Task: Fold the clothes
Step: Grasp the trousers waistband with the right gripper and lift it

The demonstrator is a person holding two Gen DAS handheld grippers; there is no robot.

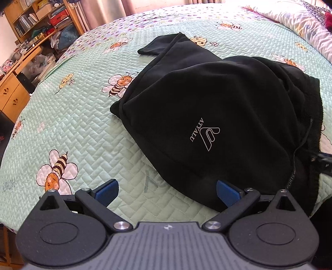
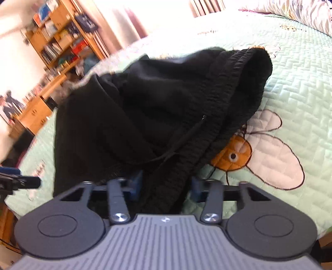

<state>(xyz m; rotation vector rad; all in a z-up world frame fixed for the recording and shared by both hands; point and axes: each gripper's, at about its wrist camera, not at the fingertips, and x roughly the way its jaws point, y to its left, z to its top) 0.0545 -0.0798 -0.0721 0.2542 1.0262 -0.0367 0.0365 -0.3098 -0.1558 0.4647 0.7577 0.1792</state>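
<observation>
The black trousers (image 1: 207,108) lay bunched near the bed's (image 1: 72,124) front edge, doubled over loosely but rumpled, one leg end trailing toward the far side, so by my reckoning the folding was partway at best. The left gripper (image 1: 167,192) hung wide and empty beside the hem, while the right gripper (image 2: 164,187) straddled the ribbed waistband (image 2: 217,116) with jaws half closed; I couldn't tell whether it pinched. Nothing crowded the quilt but pillows (image 1: 290,18) at the far corner.

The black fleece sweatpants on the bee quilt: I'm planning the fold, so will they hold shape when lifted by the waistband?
Probably not. The black fleece sweatpants already slump in soft rumples, so they should drape and sag. The ribbed elastic waistband between the right gripper fingers looks thick and easy to grip. The thin black drawstring may dangle loose.
</observation>
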